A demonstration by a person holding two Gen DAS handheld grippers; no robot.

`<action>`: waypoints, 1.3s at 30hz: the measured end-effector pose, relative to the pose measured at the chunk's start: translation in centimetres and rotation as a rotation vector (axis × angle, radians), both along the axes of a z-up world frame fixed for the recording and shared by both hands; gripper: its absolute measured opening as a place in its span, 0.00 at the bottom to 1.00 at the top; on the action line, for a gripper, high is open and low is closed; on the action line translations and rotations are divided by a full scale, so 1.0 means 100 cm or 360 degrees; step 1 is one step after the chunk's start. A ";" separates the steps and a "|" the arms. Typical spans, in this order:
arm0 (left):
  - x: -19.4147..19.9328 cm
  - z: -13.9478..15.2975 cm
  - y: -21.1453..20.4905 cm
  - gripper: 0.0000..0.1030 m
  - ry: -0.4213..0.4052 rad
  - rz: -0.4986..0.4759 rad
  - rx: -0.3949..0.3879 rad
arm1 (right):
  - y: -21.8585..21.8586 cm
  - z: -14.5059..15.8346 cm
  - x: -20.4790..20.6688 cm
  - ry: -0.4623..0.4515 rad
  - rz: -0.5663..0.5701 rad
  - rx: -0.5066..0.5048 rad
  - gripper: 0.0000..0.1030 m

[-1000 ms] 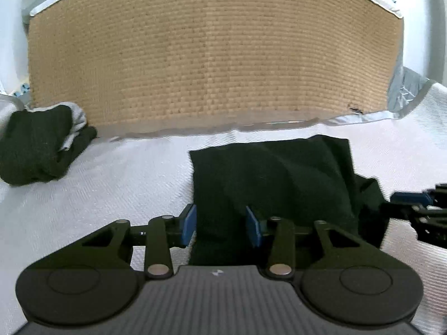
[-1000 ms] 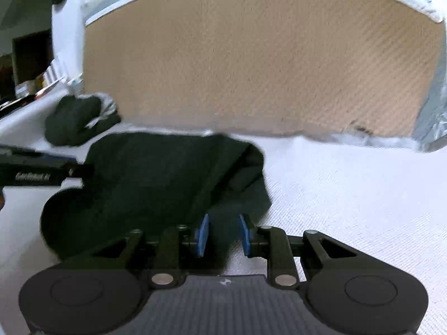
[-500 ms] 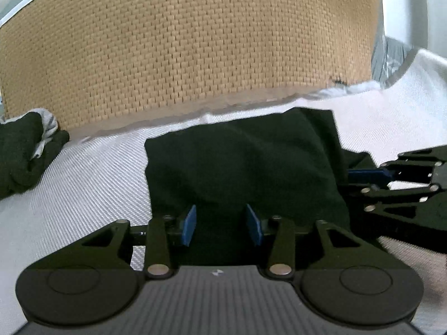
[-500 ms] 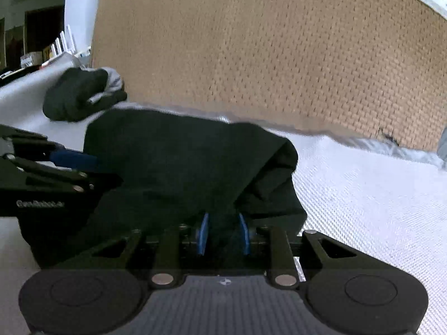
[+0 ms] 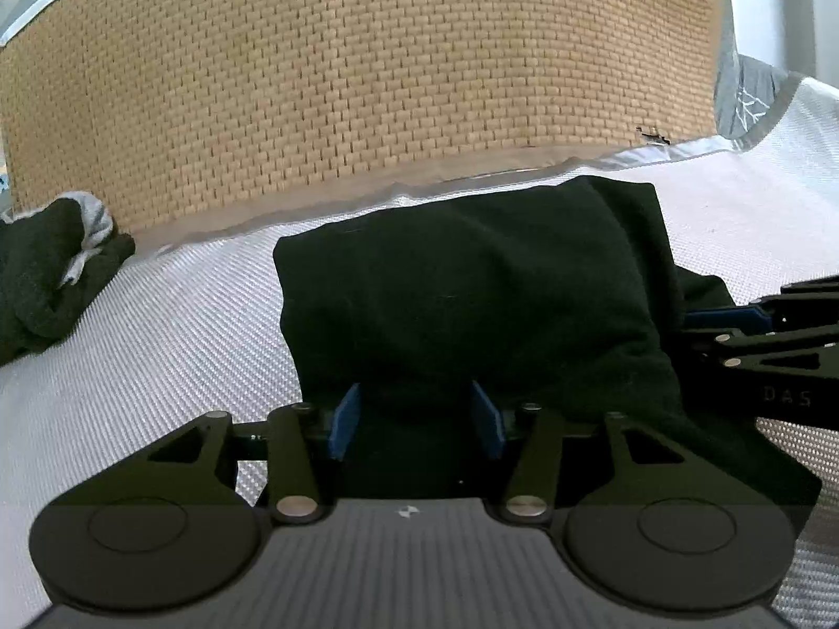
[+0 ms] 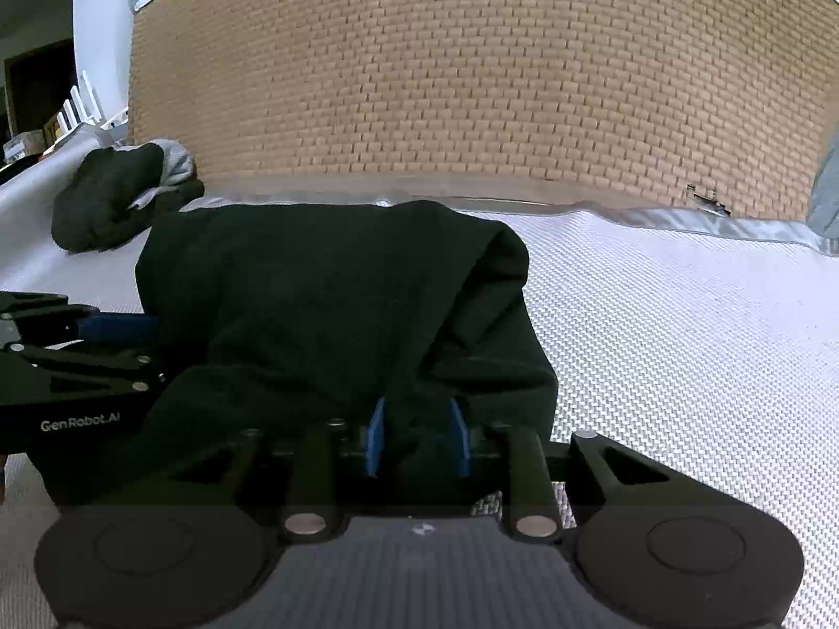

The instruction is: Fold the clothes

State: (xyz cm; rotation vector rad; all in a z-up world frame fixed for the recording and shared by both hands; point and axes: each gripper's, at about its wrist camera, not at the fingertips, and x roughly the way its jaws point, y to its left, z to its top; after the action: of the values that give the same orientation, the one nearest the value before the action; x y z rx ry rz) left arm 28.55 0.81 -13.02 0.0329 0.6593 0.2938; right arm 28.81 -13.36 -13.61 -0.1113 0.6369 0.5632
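White woven bed (image 6: 681, 325) free rightward, wicker headboard (image 5: 367, 78) behind, two garments: folded black cloth (image 5: 472, 288), bundle (image 5: 47, 272) left, left tool (image 5: 417, 414) just widened, loose over cloth, right tool (image 6: 417, 437) pinching cloth.

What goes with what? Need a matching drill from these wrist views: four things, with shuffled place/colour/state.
Things:
1. black garment
2. crumpled clothes
3. woven panel
4. white cover

Descriptions:
A. tan, standing upright at the back
B. folded over, in the middle of the surface
C. bunched up, dark with a grey patch, at the far left
D. pale weave, spread flat under the clothes

Pairs: 1-B, 2-C, 3-A, 4-D
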 end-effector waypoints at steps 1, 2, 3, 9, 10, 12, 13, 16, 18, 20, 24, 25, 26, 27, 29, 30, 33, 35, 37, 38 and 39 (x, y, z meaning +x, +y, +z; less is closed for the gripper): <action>0.001 0.000 0.001 0.53 0.0001 0.0005 -0.0006 | 0.001 0.001 0.000 0.0000 -0.0005 -0.0003 0.28; 0.001 0.000 0.001 0.54 0.0005 0.0012 -0.0005 | 0.001 0.001 0.000 0.0000 -0.0010 -0.0005 0.28; 0.002 0.000 0.002 0.56 0.0007 0.0021 -0.0007 | 0.000 0.001 -0.001 -0.0001 -0.0016 -0.0006 0.29; 0.002 -0.001 -0.003 0.57 0.0002 0.0077 -0.0009 | 0.003 0.002 -0.002 0.0000 -0.0052 -0.0021 0.30; 0.002 0.000 -0.004 0.57 0.0000 0.0078 -0.0006 | 0.002 0.002 -0.002 0.0001 -0.0057 -0.0017 0.30; 0.002 0.001 -0.003 0.57 0.0002 0.0077 -0.0008 | 0.002 0.002 -0.001 0.0006 -0.0062 -0.0007 0.30; 0.002 0.002 -0.003 0.57 0.0004 0.0077 -0.0011 | 0.001 0.002 -0.001 0.0008 -0.0067 -0.0004 0.30; 0.002 0.003 -0.004 0.57 0.0007 0.0083 -0.0008 | 0.000 0.001 -0.001 0.0027 -0.0099 0.0031 0.31; 0.002 0.004 -0.004 0.57 0.0011 0.0100 -0.0017 | -0.001 0.000 -0.003 0.0039 -0.0140 0.0066 0.31; 0.002 0.005 -0.002 0.57 0.0015 0.0124 -0.0047 | 0.000 -0.001 -0.005 0.0041 -0.0177 0.0085 0.31; 0.003 0.006 -0.003 0.57 0.0018 0.0132 -0.0047 | 0.002 -0.001 -0.008 0.0019 -0.0197 0.0071 0.32; 0.003 0.007 -0.004 0.57 0.0020 0.0130 -0.0038 | 0.002 -0.001 -0.008 0.0017 -0.0197 0.0074 0.32; 0.004 0.007 -0.004 0.57 0.0021 0.0134 -0.0037 | 0.002 -0.002 -0.008 0.0012 -0.0190 0.0068 0.32; 0.005 0.008 -0.004 0.57 0.0021 0.0139 -0.0040 | 0.002 -0.002 -0.008 0.0005 -0.0184 0.0058 0.32; 0.004 0.008 -0.004 0.57 0.0013 0.0144 -0.0048 | 0.002 -0.003 -0.007 0.0002 -0.0181 0.0054 0.32; 0.003 0.008 -0.004 0.57 0.0009 0.0145 -0.0050 | 0.002 -0.004 -0.007 0.0002 -0.0183 0.0057 0.32; 0.003 0.008 -0.004 0.57 0.0007 0.0138 -0.0052 | 0.004 -0.004 -0.009 -0.0026 -0.0181 0.0029 0.33; 0.002 0.008 -0.003 0.57 0.0006 0.0135 -0.0059 | 0.006 -0.003 -0.011 -0.0062 -0.0174 -0.0013 0.38; 0.001 0.008 -0.001 0.57 0.0005 0.0133 -0.0064 | 0.009 -0.002 -0.016 -0.0126 -0.0153 -0.0079 0.39; 0.001 0.008 -0.001 0.57 0.0004 0.0132 -0.0065 | 0.007 -0.001 -0.016 -0.0118 -0.0160 -0.0065 0.39; 0.001 0.008 -0.001 0.57 0.0004 0.0132 -0.0065 | 0.005 -0.001 -0.017 -0.0110 -0.0167 -0.0050 0.39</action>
State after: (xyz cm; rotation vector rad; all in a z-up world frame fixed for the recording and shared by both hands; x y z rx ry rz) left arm 28.61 0.73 -12.17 -0.0335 0.6698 0.3600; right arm 27.15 -12.85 -13.66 -0.1258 0.5811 0.4462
